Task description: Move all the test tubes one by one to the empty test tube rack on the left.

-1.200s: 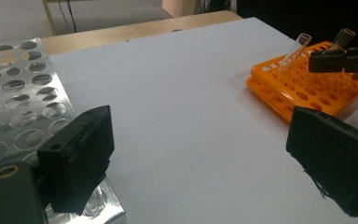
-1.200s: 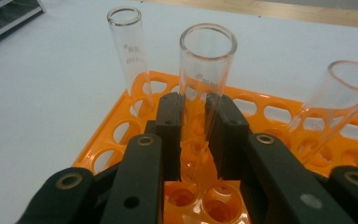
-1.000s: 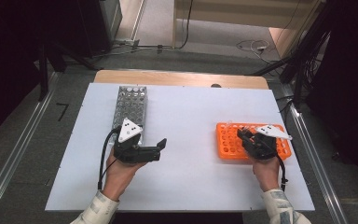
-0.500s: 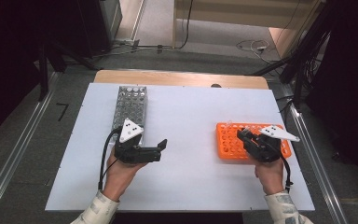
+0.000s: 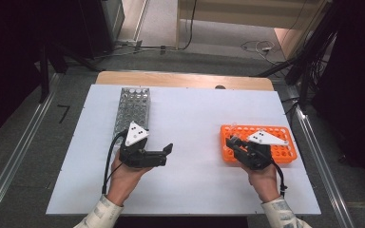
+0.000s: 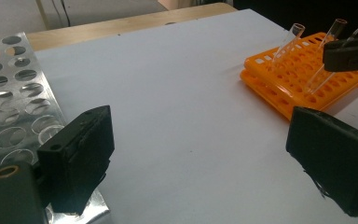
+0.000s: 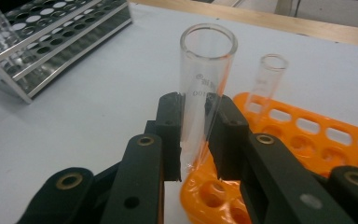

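We see clear test tube (image 7: 206, 79) clamped upright between right gripper (image 7: 193, 135) jaws, its lower end over near-left corner of orange rack (image 7: 317, 154); second tube (image 7: 266, 84) standing in rack just behind; left gripper (image 6: 205, 172) jaws wide, nothing between, beside metal rack (image 6: 14, 102) on white table (image 5: 190, 123).

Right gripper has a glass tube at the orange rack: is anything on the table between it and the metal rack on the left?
Mostly no. The right gripper is shut on the glass tube at the orange rack. Bare white table runs across to the metal rack. Only the open left gripper, beside that rack's near end, is close.
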Demonstrator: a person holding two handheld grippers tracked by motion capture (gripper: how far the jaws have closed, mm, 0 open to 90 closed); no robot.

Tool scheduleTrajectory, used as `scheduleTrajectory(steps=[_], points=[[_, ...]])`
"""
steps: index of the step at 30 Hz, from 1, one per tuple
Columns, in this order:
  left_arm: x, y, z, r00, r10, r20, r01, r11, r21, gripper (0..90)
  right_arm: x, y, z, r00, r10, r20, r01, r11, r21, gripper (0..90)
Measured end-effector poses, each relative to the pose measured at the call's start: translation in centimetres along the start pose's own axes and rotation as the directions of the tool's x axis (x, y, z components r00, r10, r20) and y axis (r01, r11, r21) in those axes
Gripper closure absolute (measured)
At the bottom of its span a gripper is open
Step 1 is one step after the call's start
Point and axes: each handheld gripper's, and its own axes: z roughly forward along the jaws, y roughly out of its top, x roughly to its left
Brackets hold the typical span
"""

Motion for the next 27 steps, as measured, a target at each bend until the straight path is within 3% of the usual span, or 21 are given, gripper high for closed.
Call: scheduleTrajectory(steps=[11,21,27], points=[[-1.1,-0.2,0.5,0.9995,0.013,0.030,-0.013,0.9999,0.006,7.7,3.5,0.1,2.3,0.9944,-0.058,-0.088,0.062,0.997,0.037,72.9],[-2.8,-0.2,0.8,0.9969,0.034,0.071,-0.034,0.9994,-0.003,11.5,6.4,0.0,4.1,0.9821,-0.112,-0.151,0.123,0.990,0.066,72.9],[-3.9,-0.3,1.2,0.9944,0.071,0.078,-0.071,0.9974,-0.009,16.8,7.8,0.1,4.8,0.9730,-0.138,-0.185,0.154,0.985,0.076,72.8]])
